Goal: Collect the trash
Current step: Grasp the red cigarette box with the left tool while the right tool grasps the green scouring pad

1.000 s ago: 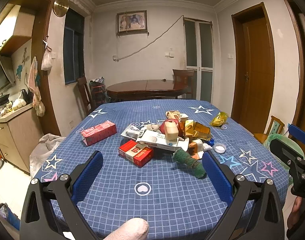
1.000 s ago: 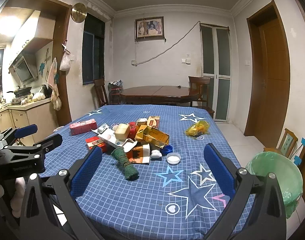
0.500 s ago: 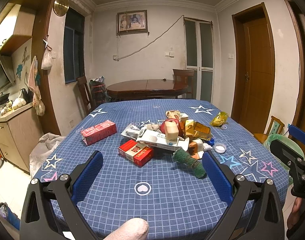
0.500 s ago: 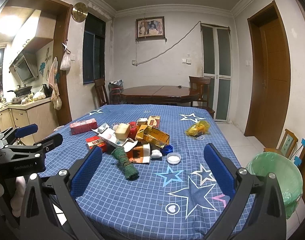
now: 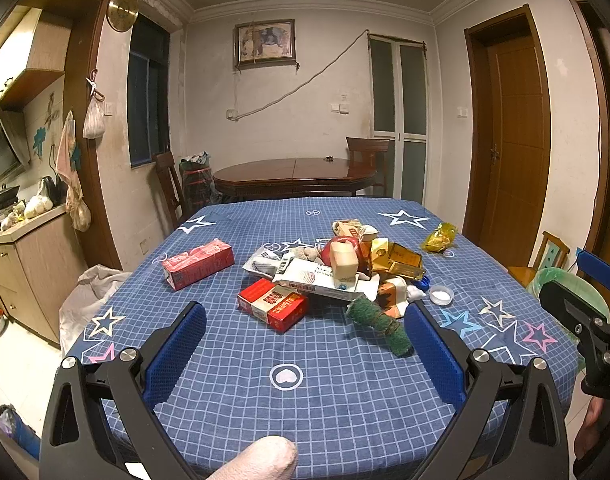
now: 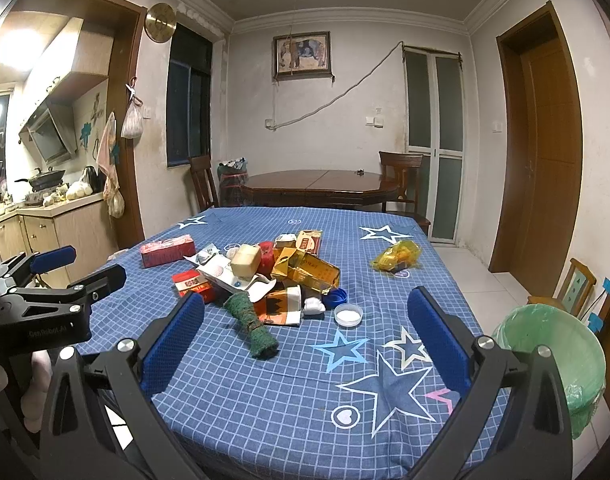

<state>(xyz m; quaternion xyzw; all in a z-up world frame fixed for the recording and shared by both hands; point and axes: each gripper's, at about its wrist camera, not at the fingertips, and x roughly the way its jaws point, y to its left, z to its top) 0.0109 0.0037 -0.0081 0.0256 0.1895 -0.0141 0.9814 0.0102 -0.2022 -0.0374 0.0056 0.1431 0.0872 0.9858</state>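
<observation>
A heap of trash (image 5: 345, 276) is piled near the middle of the table (image 5: 305, 400), which is covered with a blue checked cloth. In it a red packet (image 5: 273, 307), a rolled green scrubber (image 5: 379, 324), a white flattened carton (image 5: 325, 280) and gold boxes (image 6: 309, 270) can be made out. A pink carton (image 5: 199, 264) lies apart to the left, a yellow wrapper (image 6: 397, 258) well apart to the right, and a white cap (image 6: 348, 315) just beside the heap. A bin lined with a green bag (image 6: 553, 352) stands on the floor beside the table's right edge.

Nothing is held. The left gripper (image 5: 305, 344) and the right gripper (image 6: 305, 332) are both held over the near edge of the table with their jaws wide apart. The collecting is judged not yet begun. The next move calls for one gripper to be brought forward and closed on a loose piece at the near side of the heap, such as the scrubber, which is then to be carried to the bin.

The lower items of the heap are covered by those above, and their printing cannot be read. The bin is partly hidden behind the right gripper's frame.
</observation>
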